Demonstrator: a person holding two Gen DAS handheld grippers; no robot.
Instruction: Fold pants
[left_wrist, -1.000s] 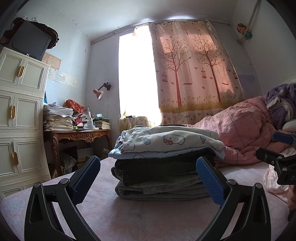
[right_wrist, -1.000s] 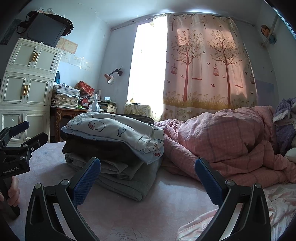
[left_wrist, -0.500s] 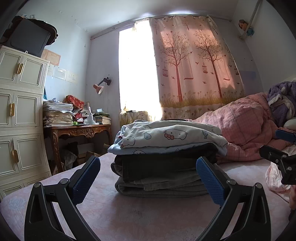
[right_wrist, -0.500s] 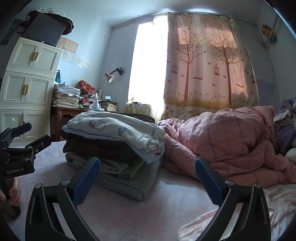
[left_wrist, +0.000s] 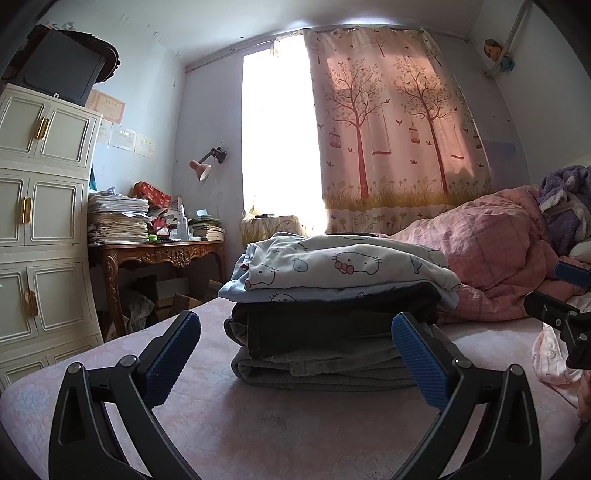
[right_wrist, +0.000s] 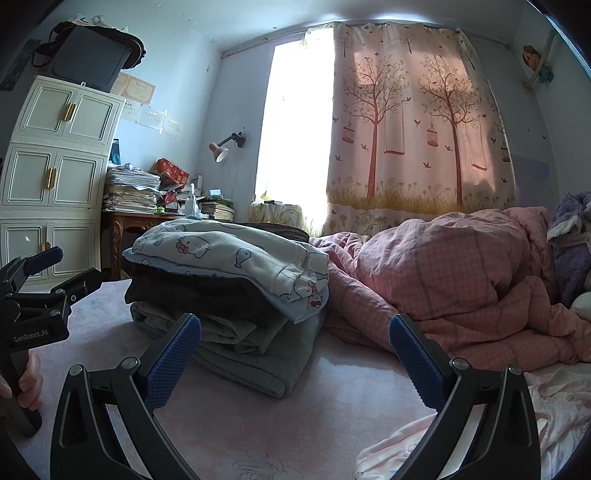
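Hovering both hand-held grippers, left (left_wrist: 295, 354) and right (right_wrist: 293, 356), wide apart and empty, near folded pants pile (left_wrist: 332, 314) mid-frame; probably needing pink pants (right_wrist: 424, 443) lower right next.

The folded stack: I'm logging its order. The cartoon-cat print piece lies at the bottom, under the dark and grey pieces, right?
No. The cartoon-cat print piece lies on top of the folded stack, above the dark piece and grey pieces, as the left wrist view shows.

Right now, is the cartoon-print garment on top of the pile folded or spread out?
Folded: the cartoon garment lies doubled, layered edges showing, atop the pile.
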